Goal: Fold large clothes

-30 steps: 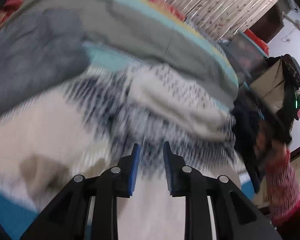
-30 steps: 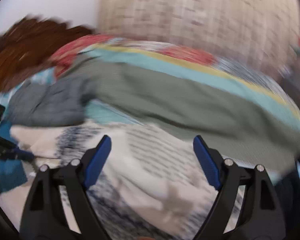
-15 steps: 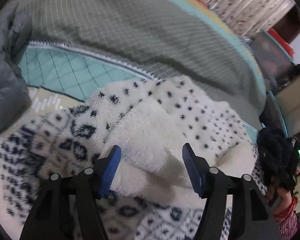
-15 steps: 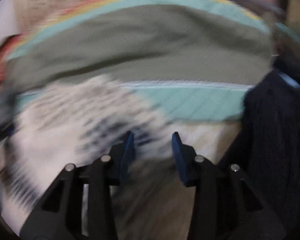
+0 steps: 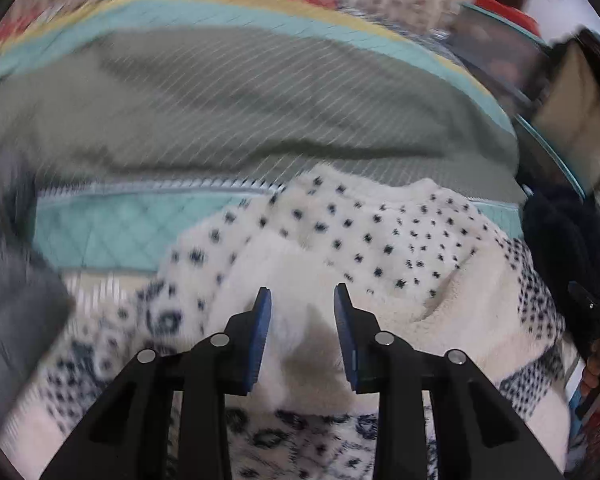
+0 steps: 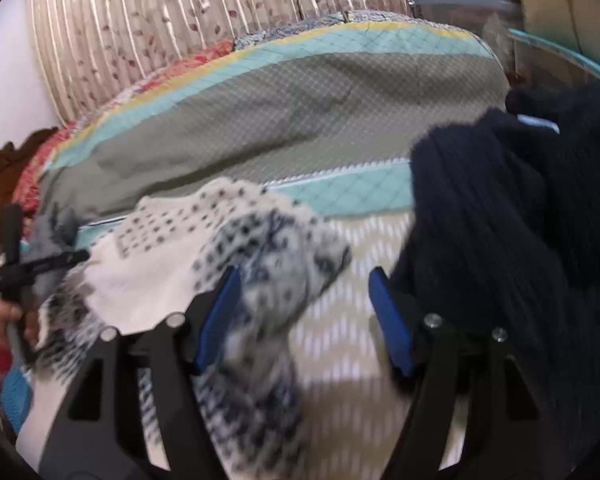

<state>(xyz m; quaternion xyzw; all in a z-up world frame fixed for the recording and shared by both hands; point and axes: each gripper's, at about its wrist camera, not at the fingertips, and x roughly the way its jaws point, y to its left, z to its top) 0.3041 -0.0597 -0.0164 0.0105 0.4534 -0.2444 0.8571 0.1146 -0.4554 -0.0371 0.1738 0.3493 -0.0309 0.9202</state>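
A cream fleece sweater [image 5: 380,240] with navy dots and a patterned band lies crumpled on the bed. My left gripper [image 5: 302,292] points down at it; its jaws are closing and a soft cream fold lies between the blue pads, not visibly pinched. In the right wrist view the same sweater [image 6: 160,264] spreads to the left. My right gripper [image 6: 304,276] hangs over its blurred patterned edge, jaws opening wide and holding nothing. The left gripper's black frame [image 6: 16,264] shows at the left edge, held by a hand [image 6: 4,320].
A dark navy knit garment [image 6: 500,220] is piled at the right, against my right finger. A grey garment [image 5: 12,280] lies at the left. The bed has an olive and teal quilt [image 5: 220,100]. Behind it hangs a striped floral curtain [image 6: 180,8].
My left jaws spread wide over the cream fold, then narrowed around it. My right gripper swung down toward the navy garment; its jaws narrowed, then spread again.
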